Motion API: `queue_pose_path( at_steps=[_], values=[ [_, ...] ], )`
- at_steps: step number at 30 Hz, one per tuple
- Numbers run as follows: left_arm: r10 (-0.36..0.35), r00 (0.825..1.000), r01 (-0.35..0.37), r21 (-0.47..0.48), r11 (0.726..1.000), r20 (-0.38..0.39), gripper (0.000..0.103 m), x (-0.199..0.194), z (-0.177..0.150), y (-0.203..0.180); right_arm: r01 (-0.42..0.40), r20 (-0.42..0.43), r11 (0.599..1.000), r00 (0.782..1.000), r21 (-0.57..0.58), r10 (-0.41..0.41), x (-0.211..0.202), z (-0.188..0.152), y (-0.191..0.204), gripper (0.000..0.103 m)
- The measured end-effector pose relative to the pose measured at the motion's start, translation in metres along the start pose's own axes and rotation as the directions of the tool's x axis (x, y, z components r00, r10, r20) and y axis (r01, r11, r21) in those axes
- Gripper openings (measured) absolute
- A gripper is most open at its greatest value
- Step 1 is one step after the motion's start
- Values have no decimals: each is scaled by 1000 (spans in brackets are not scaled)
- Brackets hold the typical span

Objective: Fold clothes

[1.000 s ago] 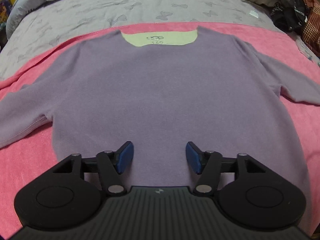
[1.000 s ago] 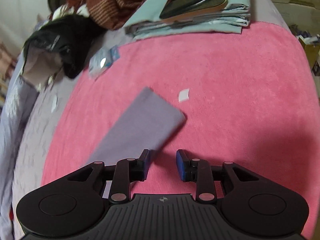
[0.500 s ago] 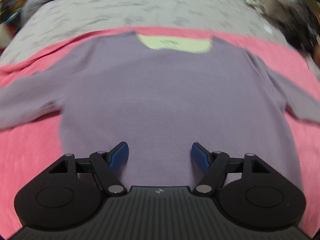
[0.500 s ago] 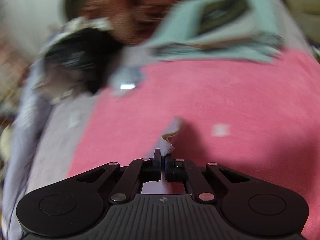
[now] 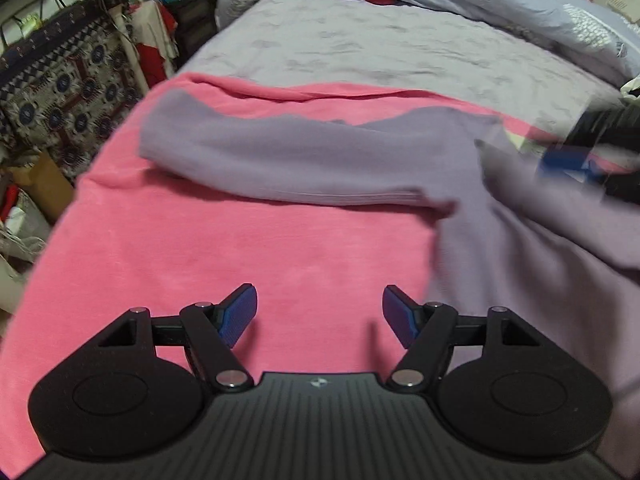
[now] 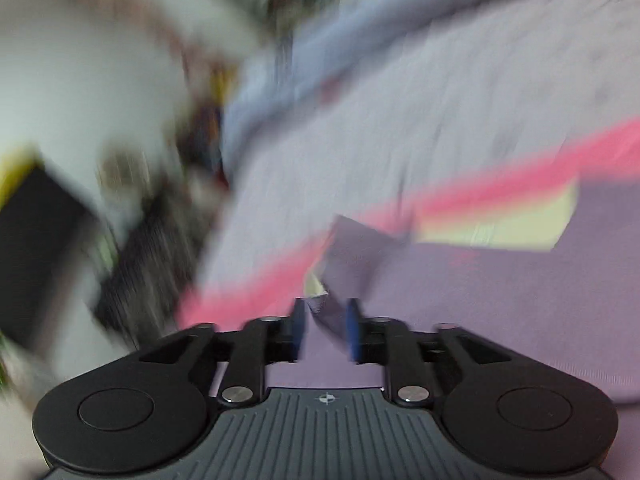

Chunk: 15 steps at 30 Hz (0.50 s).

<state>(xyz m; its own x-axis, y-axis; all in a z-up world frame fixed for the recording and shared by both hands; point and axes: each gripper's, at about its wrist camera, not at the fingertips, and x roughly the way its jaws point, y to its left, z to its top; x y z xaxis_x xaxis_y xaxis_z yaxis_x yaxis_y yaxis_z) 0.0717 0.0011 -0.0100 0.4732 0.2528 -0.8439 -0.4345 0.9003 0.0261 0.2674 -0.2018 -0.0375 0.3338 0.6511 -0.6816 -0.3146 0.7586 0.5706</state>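
Sweater (image 5: 500, 240) lies across the pink blanket (image 5: 240, 260) on the bed, sleeve (image 5: 280, 164) stretched out. Left gripper (image 5: 319, 314) hangs spread and empty; right gripper (image 6: 323, 330), jaws just opening, has sleeve cloth between them.

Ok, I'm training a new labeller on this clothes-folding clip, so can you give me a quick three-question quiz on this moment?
1. True or false: the left gripper is shut on the purple sweater.
2. In the left wrist view, what shows between that gripper's fingertips? A) pink blanket B) grey bedsheet C) wooden floor
3. Which part of the sweater lies stretched out sideways across the blanket in that view?

Key: 1 false, its jaws stand open with nothing in them; 2 A; 3 a sleeve.
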Motion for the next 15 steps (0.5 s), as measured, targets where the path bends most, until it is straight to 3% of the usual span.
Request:
queue_pose_path(
  at_steps=[1,3,5,7,8,9,11,14,15],
  values=[
    [3,1000,-3,13,1000,4,71,0,-2,4,35,-45,998,998,-42,-37,11,-11,7,31],
    [-5,1000,4,34,999,13,71,2,-1,8,62,-35,994,997,-94,-65,5,-32,12,36],
    [-30,999,28,66,997,31,71,4,4,3,130,16,983,991,-128,-129,-13,-45,8,58],
    [-58,997,52,110,993,54,71,6,11,-7,273,105,945,960,-180,-258,-36,-60,6,59],
    [-76,995,65,145,987,71,71,7,16,-16,348,154,916,934,-202,-321,-47,-68,6,62],
    [-92,992,74,188,979,91,71,9,21,-27,449,210,860,890,-242,-406,-54,-75,5,65],
    [-134,982,88,307,948,131,72,14,30,-54,634,324,705,771,-317,-548,-63,-92,0,78],
    [-199,966,98,486,869,162,73,29,44,-96,734,356,552,677,-395,-644,-56,-101,-23,79],
    [-216,964,105,518,849,158,73,35,48,-107,743,352,533,665,-405,-659,-53,-102,-30,79]
  ],
)
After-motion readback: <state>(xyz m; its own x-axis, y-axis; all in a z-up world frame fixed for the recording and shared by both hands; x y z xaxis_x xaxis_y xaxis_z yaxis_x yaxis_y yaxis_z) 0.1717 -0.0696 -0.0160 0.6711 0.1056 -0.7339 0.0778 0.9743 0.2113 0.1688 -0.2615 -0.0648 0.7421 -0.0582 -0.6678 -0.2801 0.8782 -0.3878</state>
